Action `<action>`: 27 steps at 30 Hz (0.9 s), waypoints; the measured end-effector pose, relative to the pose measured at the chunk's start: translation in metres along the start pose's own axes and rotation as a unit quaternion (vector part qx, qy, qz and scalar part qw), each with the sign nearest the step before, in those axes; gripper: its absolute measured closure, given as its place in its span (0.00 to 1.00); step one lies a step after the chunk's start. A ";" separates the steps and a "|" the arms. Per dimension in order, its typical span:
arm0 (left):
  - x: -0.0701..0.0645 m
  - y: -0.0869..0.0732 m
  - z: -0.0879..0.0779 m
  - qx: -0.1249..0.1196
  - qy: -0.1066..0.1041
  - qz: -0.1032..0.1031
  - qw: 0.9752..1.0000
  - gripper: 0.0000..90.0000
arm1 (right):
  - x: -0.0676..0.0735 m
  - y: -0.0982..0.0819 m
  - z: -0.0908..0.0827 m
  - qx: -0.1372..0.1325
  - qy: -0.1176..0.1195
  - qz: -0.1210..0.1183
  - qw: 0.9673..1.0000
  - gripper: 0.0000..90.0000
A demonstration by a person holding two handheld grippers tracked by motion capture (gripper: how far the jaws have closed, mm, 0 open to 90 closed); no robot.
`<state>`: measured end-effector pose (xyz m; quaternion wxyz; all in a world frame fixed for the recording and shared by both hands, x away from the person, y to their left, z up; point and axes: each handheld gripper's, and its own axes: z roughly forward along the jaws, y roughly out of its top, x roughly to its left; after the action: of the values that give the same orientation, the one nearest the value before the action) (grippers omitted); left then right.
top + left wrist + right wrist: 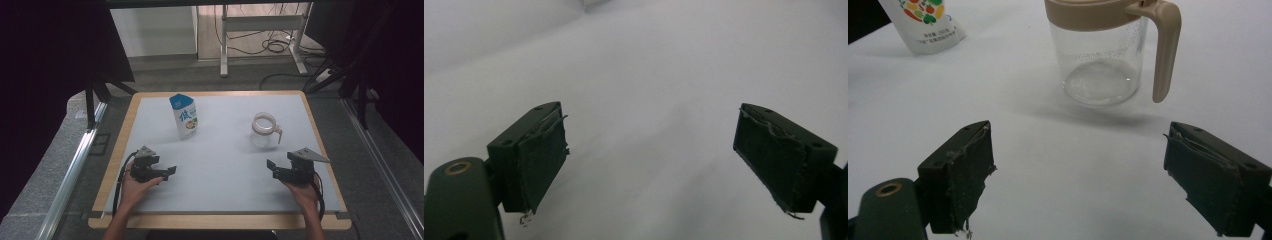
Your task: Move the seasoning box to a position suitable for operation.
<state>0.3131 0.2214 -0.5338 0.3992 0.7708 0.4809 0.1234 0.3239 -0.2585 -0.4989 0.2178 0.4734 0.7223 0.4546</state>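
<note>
Jug (1103, 52) sits straight ahead of the right gripper (1078, 175), just beyond its jaws and roughly centred between them, handle (1163, 50) turned toward the right-hand jaw. Both jaws spread wide, nothing between them. Left gripper (649, 160) likewise wide open over bare table (649, 75), nothing ahead of its jaws in its own view; from above, the milk carton (184, 116) stands beyond and a little to the side of the left gripper (172, 172).

Handling, as a judgement: jug looks like clear glass or hard plastic with a tan lid ring, empty, so light but rigid and slick on the wall (fragile if glass, can't tell which). Body probably too wide for these jaws; best hold is the handle, pinched across its flat sides, or the rim edge. Carton is a soft-sided pouch type, light-looking, would dent under a hard squeeze; take it mid-body across the narrow faces. Both stand upright, well apart from each other.
</note>
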 end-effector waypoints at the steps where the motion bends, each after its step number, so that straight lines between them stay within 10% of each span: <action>1: 0.000 0.000 0.000 0.000 0.000 0.000 1.000 0.15 | -0.001 0.001 0.000 -0.002 0.004 0.001 1.000 0.15; 7: -0.005 0.008 -0.002 -0.009 0.006 0.001 1.000 0.16 | 0.009 0.005 -0.002 -0.006 -0.001 -0.049 0.999 0.14; 27: -0.004 0.018 -0.006 -0.011 -0.025 0.032 0.999 0.15 | 0.027 0.028 0.007 0.018 -0.007 -0.060 0.998 0.16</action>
<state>0.3189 0.2169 -0.5163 0.4151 0.7841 0.4449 0.1222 0.3300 -0.2276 -0.4750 0.2413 0.4367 0.7557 0.4242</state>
